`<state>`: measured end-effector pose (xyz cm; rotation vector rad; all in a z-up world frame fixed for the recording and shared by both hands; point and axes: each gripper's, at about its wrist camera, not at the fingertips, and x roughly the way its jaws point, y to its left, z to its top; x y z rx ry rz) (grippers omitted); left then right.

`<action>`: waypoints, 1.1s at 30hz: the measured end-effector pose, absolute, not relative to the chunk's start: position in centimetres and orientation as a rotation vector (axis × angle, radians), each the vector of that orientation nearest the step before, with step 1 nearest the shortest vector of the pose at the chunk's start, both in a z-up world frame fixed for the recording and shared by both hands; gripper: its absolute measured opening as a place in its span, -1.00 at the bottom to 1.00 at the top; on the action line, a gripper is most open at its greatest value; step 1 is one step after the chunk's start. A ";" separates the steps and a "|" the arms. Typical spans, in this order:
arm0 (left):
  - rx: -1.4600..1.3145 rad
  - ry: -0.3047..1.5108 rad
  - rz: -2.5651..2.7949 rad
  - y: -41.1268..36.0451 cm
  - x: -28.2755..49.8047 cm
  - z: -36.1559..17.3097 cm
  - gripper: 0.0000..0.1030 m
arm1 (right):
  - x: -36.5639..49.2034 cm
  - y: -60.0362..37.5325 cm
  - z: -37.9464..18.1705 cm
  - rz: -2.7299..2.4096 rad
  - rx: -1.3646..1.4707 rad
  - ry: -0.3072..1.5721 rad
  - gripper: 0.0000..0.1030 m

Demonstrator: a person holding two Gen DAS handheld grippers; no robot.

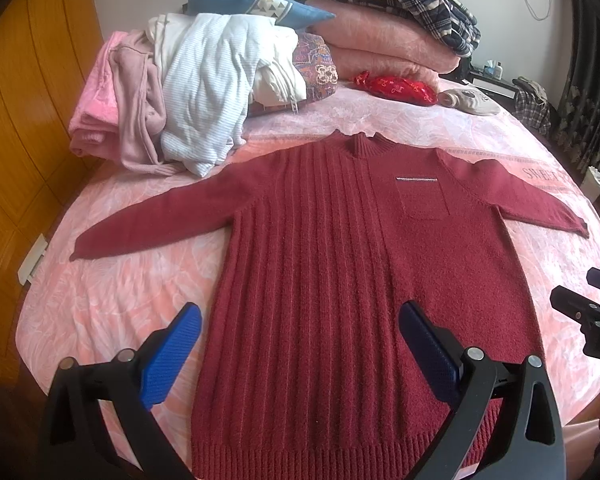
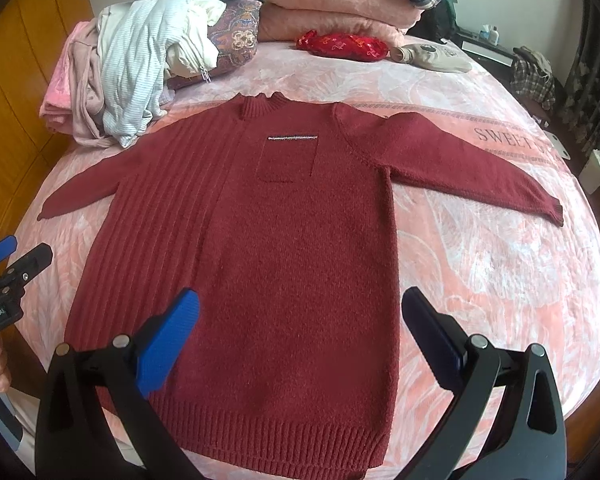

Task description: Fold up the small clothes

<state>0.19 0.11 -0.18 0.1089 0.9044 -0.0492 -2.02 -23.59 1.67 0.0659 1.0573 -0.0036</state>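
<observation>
Hem of the dark-red ribbed knit sweater lies nearest both tongs — left gripper and right gripper gape empty, collar farthest away.

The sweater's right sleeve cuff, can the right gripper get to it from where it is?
Probably yes. The right gripper is open over the sweater, and only bare bedspread lies between it and the cuff.

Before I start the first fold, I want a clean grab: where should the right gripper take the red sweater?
Probably the cuff of the sleeve on the right. The sweater lies flat, face up, sleeves spread; that cuff lies alone on the bedspread. Come from the outer right side with the open right gripper, fingers pinching the cuff's edge, then carry it across the chest.
</observation>
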 end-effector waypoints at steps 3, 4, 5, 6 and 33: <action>0.111 0.903 -0.048 0.1 0.2 -0.2 0.93 | -2.0 -23.6 1.6 -0.003 0.064 1.057 0.95; 0.111 0.903 -0.048 0.1 0.2 -0.2 0.93 | -2.0 -23.6 1.6 -0.003 0.065 1.058 0.95; 0.110 0.903 -0.048 0.1 0.1 -0.2 0.93 | -2.0 -23.6 1.6 -0.004 0.066 1.058 0.95; 0.110 0.903 -0.049 0.1 0.2 -0.2 0.93 | -2.0 -23.6 1.6 -0.004 0.066 1.057 0.95; 0.201 0.922 0.014 -1.9 4.7 -1.0 0.93 | 2.3 -30.6 1.6 -0.097 0.146 1.083 0.95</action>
